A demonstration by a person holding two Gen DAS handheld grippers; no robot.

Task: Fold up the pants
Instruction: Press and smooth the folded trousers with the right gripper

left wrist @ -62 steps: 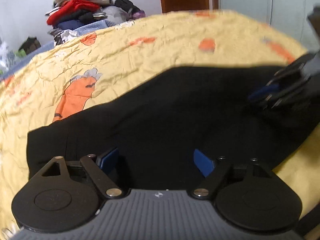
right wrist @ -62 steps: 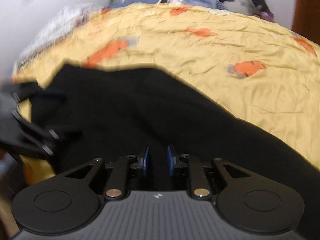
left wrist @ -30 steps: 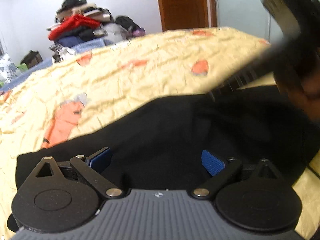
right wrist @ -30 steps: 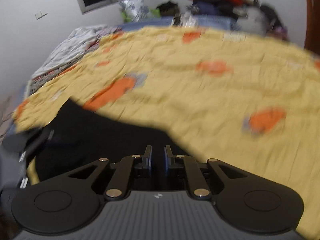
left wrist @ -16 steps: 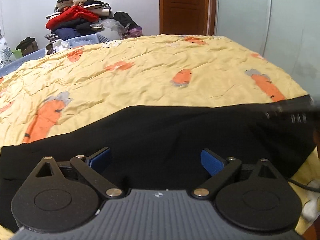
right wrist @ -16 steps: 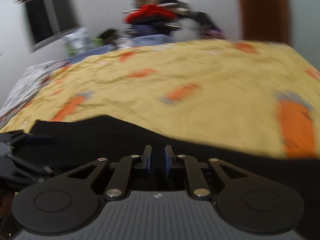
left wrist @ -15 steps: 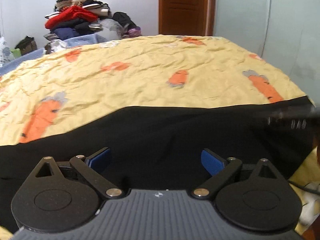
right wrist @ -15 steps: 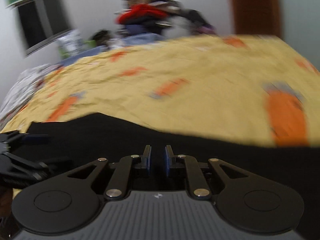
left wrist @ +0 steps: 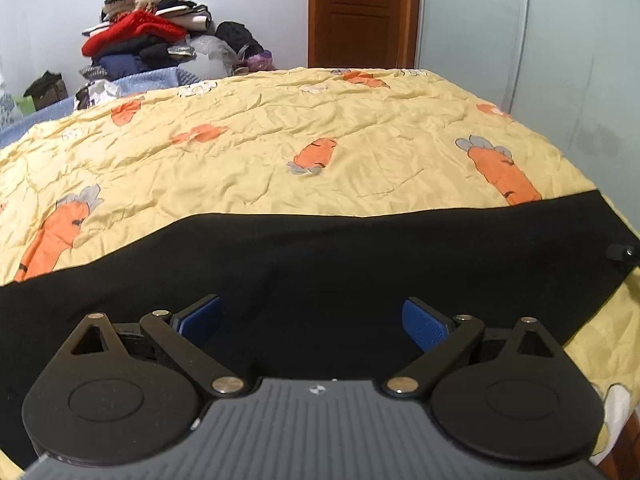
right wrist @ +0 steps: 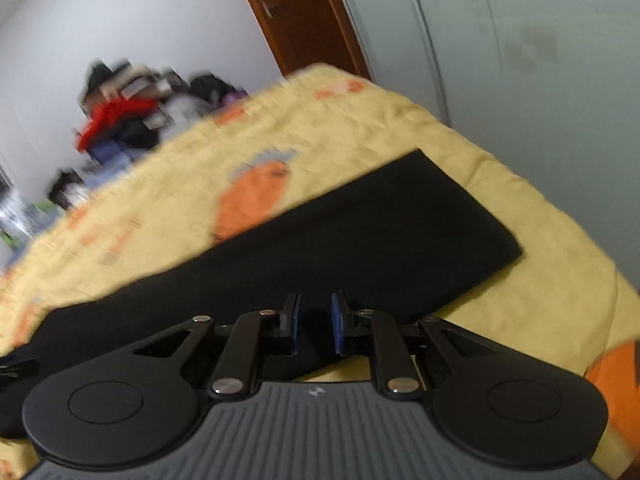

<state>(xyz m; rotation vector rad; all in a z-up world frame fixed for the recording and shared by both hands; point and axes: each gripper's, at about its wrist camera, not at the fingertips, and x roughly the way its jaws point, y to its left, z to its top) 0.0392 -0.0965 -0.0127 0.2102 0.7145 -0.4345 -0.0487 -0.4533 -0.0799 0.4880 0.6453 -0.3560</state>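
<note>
Far off on your left, a big messy pile of clothes [left wrist: 148, 40] with a red woolly one in it sits against the white wall, and next to it is a brown wooden door [left wrist: 356, 12]. In front of them is the bed with its yellow quilt with orange carrots [left wrist: 280, 148] on it. The long black soft pants [left wrist: 340, 264] lie flat across the near part of that quilt, in a strip that runs from the left edge all the way to the right edge. Your left gripper [left wrist: 312, 320] is low over the middle of the pants, and its two blue pads are spread wide apart with nothing squeezed between them. Over on the right, one square end of the pants [right wrist: 420, 224] lies flat on the quilt near the pale green glass wardrobe door [right wrist: 540, 60]. Your right gripper [right wrist: 314, 318] is at the near edge of the pants there. Its blue pads are close together with a small gap left, and the pants are not pinched in that gap. That view is blurry.
</note>
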